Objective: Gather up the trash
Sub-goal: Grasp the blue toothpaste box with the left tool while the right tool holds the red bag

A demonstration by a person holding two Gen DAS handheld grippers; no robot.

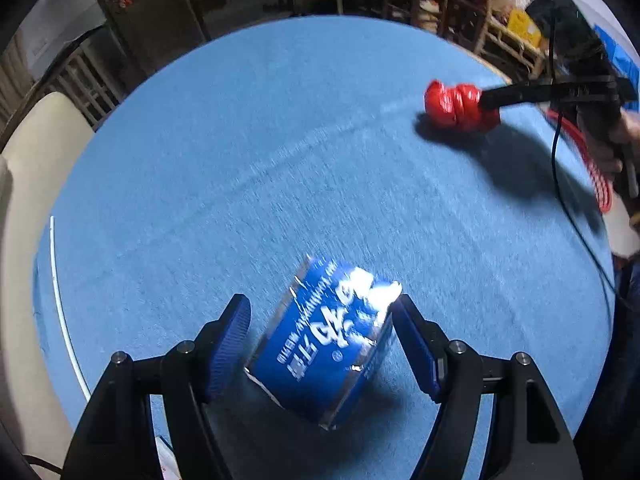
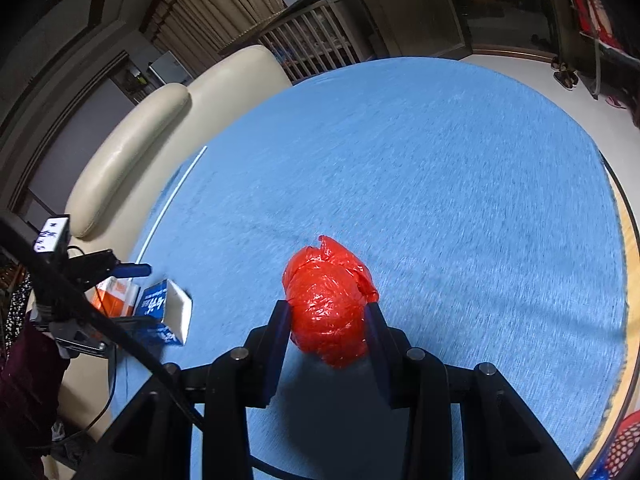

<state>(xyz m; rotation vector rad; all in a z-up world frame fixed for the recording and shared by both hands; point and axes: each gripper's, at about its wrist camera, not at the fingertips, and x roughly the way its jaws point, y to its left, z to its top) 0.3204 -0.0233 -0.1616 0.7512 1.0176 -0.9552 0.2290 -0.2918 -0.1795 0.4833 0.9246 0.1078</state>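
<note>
Two trash items in grip, neither binned yet. Right gripper (image 2: 326, 330) fingers pinched on crumpled red plastic bag (image 2: 326, 304), lifted just above blue tablecloth (image 2: 440, 168), shadow beneath. Left gripper (image 1: 320, 344) fingers spread wide around blue carton (image 1: 324, 340); right pad touches carton's crushed corner, left pad seems just apart, so grip looks loose; carton tilted, low over cloth near table's near edge. Red mesh basket (image 2: 624, 448) at right table edge, likely drop spot. Remaining: carry both over, release. Orange box (image 2: 116, 292) near left gripper possibly still uncollected.
</note>
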